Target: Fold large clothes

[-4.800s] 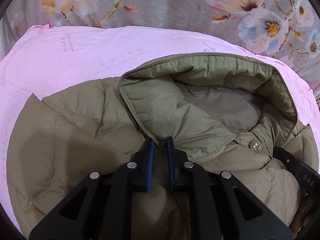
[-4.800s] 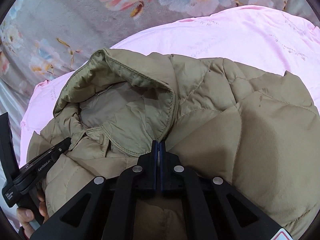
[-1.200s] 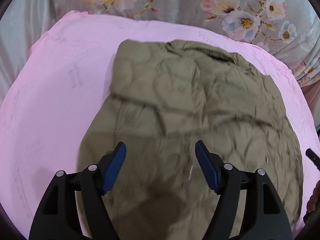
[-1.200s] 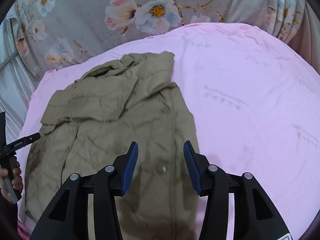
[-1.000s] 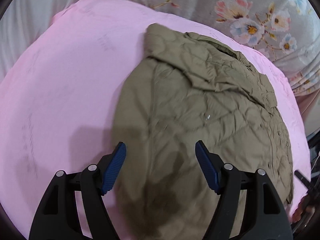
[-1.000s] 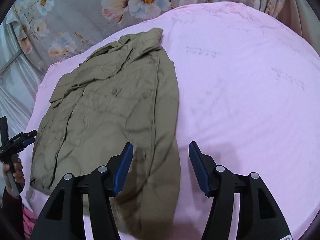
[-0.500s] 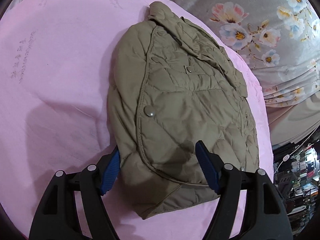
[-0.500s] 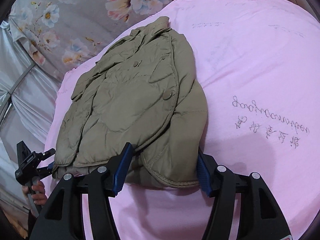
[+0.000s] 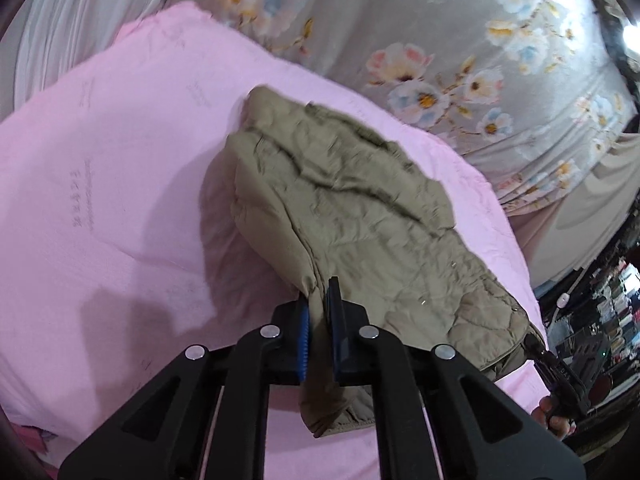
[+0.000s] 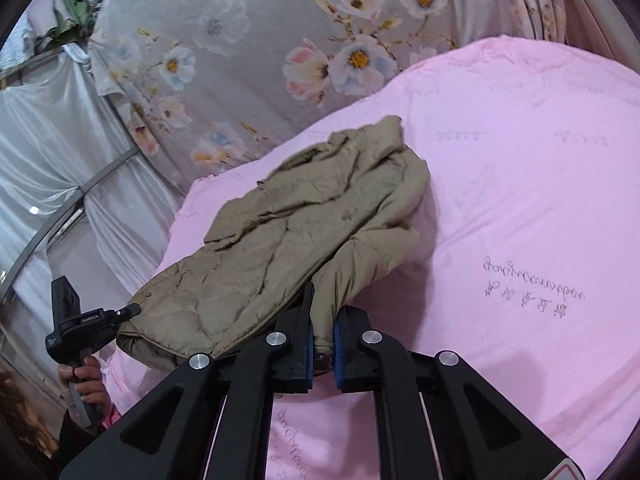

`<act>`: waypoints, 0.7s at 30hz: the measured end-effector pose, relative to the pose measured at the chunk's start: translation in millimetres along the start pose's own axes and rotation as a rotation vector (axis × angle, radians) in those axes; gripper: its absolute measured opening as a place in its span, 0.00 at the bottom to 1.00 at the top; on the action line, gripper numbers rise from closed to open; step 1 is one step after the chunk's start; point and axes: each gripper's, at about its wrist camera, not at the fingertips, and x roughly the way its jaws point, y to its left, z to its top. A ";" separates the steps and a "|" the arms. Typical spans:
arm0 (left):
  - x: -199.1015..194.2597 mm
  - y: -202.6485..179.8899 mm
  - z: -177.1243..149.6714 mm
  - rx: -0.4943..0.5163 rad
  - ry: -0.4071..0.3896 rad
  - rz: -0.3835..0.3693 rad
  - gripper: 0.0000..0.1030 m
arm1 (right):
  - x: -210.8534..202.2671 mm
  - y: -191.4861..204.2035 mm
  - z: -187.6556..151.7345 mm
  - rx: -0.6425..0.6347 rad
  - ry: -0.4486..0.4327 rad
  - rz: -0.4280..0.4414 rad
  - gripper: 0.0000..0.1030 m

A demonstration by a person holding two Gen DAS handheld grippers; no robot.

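Note:
An olive quilted jacket (image 9: 360, 216) lies folded on a pink sheet (image 9: 100, 200). It also shows in the right wrist view (image 10: 304, 232). My left gripper (image 9: 319, 312) is shut on the jacket's near left edge and lifts it off the sheet. My right gripper (image 10: 322, 328) is shut on the near right edge of the jacket, also raised. The far end with the collar still rests on the sheet. In the left wrist view the right gripper (image 9: 560, 376) shows at the jacket's right corner. In the right wrist view the left gripper (image 10: 92, 320) shows at its left corner.
The pink sheet (image 10: 540, 220) covers a bed-like surface with embroidered writing (image 10: 532, 284). A grey floral cloth (image 9: 440, 40) hangs behind it. White drapes (image 10: 60, 160) hang at the left. Shop shelves (image 9: 612, 300) show beyond the right edge.
Both grippers were open around the jacket's near edge half a second ago. Now both have shut on it and lifted the near end up off the sheet.

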 end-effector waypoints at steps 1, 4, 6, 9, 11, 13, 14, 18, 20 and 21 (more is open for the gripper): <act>-16.2 -4.7 0.1 0.010 -0.016 -0.015 0.07 | -13.0 6.8 1.7 -0.031 -0.018 0.012 0.07; -61.6 -17.7 0.9 0.039 -0.075 -0.045 0.06 | -51.1 26.8 8.6 -0.098 -0.075 0.050 0.07; -93.1 -27.7 4.1 0.060 -0.127 -0.054 0.06 | -75.4 41.0 15.0 -0.141 -0.121 0.063 0.07; -126.1 -41.5 15.2 0.082 -0.187 -0.065 0.07 | -102.9 61.9 32.2 -0.190 -0.205 0.071 0.07; -136.2 -51.0 28.2 0.102 -0.224 -0.063 0.07 | -108.9 72.0 48.8 -0.203 -0.260 0.067 0.07; -132.0 -60.2 43.3 0.125 -0.249 -0.041 0.07 | -105.5 76.6 65.0 -0.207 -0.295 0.067 0.07; -123.8 -66.3 56.3 0.149 -0.258 -0.023 0.07 | -98.4 79.3 76.8 -0.213 -0.313 0.058 0.07; -63.0 -69.8 98.7 0.196 -0.248 0.103 0.07 | -38.2 77.1 123.1 -0.185 -0.324 -0.017 0.07; -24.0 -62.5 116.8 0.204 -0.213 0.170 0.08 | -0.9 67.2 140.9 -0.133 -0.298 -0.032 0.07; -2.4 -57.6 125.4 0.207 -0.199 0.199 0.08 | 18.1 62.6 146.8 -0.114 -0.285 -0.051 0.07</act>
